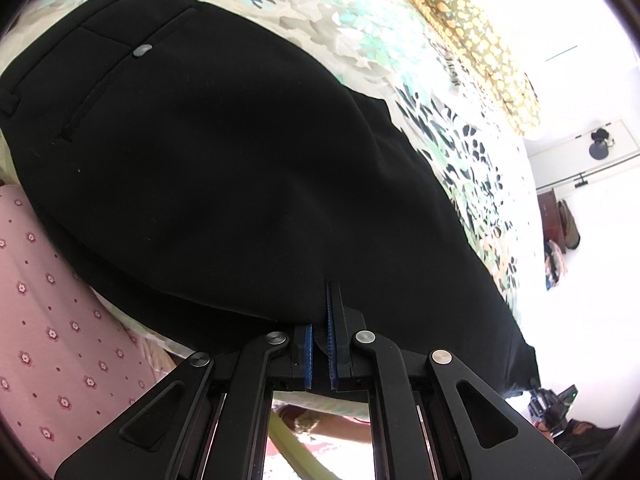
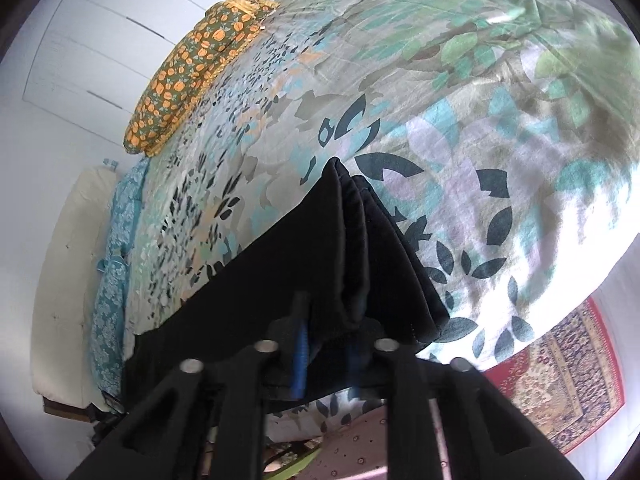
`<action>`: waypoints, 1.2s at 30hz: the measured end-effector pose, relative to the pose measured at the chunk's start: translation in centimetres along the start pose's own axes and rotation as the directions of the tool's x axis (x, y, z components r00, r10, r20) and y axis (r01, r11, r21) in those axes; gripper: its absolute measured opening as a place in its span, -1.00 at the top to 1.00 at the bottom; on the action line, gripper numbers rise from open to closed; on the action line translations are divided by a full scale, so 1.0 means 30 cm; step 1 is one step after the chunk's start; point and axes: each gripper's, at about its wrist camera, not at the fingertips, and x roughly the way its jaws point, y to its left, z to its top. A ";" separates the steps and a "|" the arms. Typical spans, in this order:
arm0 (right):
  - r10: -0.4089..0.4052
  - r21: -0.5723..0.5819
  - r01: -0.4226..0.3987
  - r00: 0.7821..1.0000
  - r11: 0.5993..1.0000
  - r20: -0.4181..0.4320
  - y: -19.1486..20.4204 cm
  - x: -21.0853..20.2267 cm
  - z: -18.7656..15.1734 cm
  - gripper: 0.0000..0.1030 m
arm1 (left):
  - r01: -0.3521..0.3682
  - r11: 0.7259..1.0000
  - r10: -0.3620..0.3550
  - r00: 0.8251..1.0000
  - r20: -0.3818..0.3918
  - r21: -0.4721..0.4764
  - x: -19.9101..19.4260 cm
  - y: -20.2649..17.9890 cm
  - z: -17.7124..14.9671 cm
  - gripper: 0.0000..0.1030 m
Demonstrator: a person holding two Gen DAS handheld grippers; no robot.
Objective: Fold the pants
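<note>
Black pants [image 1: 224, 168]: on the bed [image 2: 460, 128], back pocket and button uppermost, legs seemingly already laid one on the other lengthwise.
Left claw [image 1: 320, 344]: narrow, nipping the near edge of the cloth.
Right claw [image 2: 324, 344]: clamped on the stacked leg hems.
Outstanding, as judged: crosswise fold, hems to waistband, then smoothing.
</note>
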 end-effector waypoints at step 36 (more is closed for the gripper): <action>-0.133 -0.101 0.123 0.986 0.987 -0.099 -0.038 0.047 -0.023 0.63 | -0.213 0.967 0.227 0.969 -0.095 0.136 0.077 -0.089 -0.028 0.90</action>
